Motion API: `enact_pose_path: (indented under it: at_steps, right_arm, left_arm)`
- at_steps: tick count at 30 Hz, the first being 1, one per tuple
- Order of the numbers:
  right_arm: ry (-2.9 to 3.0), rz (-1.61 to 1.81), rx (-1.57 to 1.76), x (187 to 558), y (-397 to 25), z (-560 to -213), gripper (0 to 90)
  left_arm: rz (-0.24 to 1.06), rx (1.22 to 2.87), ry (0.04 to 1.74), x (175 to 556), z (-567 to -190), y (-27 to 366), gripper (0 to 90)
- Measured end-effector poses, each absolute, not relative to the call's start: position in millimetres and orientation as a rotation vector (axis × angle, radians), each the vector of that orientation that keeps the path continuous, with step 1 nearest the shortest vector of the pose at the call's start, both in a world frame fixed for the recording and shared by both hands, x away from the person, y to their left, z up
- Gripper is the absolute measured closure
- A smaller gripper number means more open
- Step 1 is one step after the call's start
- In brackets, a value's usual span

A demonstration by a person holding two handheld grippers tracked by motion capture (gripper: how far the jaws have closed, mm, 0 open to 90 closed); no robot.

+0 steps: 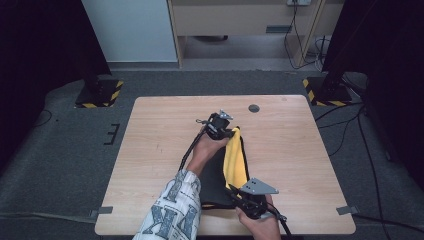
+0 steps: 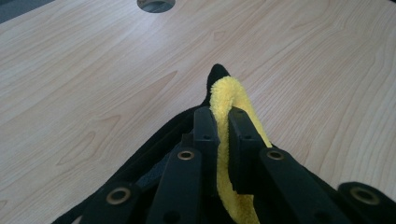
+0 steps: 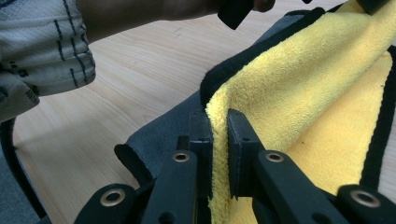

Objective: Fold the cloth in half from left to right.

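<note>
A yellow cloth with black edging lies folded on the wooden table, over a dark grey side. My left gripper is shut on the cloth's far yellow fold, a black corner tip poking out beyond the jaws. My right gripper is shut on the near yellow edge, with the grey underside hanging to the left of the jaws. A patterned sleeve and forearm reach across from the bottom left.
A round cable hole sits near the table's far edge, also seen as a cable hole at the top of the left gripper view. Bare wood lies on both sides of the cloth. Black stands with striped bases flank the table's far corners.
</note>
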State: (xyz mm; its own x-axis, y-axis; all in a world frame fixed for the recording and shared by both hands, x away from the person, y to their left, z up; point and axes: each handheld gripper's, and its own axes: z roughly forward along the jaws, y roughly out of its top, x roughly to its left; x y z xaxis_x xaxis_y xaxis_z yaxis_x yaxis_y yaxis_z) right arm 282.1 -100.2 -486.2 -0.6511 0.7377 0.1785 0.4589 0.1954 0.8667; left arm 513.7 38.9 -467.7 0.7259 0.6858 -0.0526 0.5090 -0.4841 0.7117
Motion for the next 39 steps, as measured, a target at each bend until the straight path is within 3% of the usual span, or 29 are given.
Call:
enact_pose_path:
  at_steps: [10,24,29,39]
  right_arm:
    - [2.194,1.462,1.128,287.8,-92.6,-480.5,82.3]
    - [2.212,1.373,1.213,286.7,-110.7,-499.1,78.2]
    - [2.209,1.323,1.268,287.1,-122.0,-506.7,71.8]
    - [2.203,1.243,1.362,289.1,-138.4,-513.6,47.0]
  left_arm:
    - [0.371,2.159,0.948,516.8,-449.8,71.2,83.5]
    - [0.271,2.173,0.952,519.4,-484.3,42.1,81.5]
    - [0.230,2.135,0.973,518.4,-486.6,33.8,74.8]
    - [0.195,2.079,0.970,513.4,-485.0,25.0,63.4]
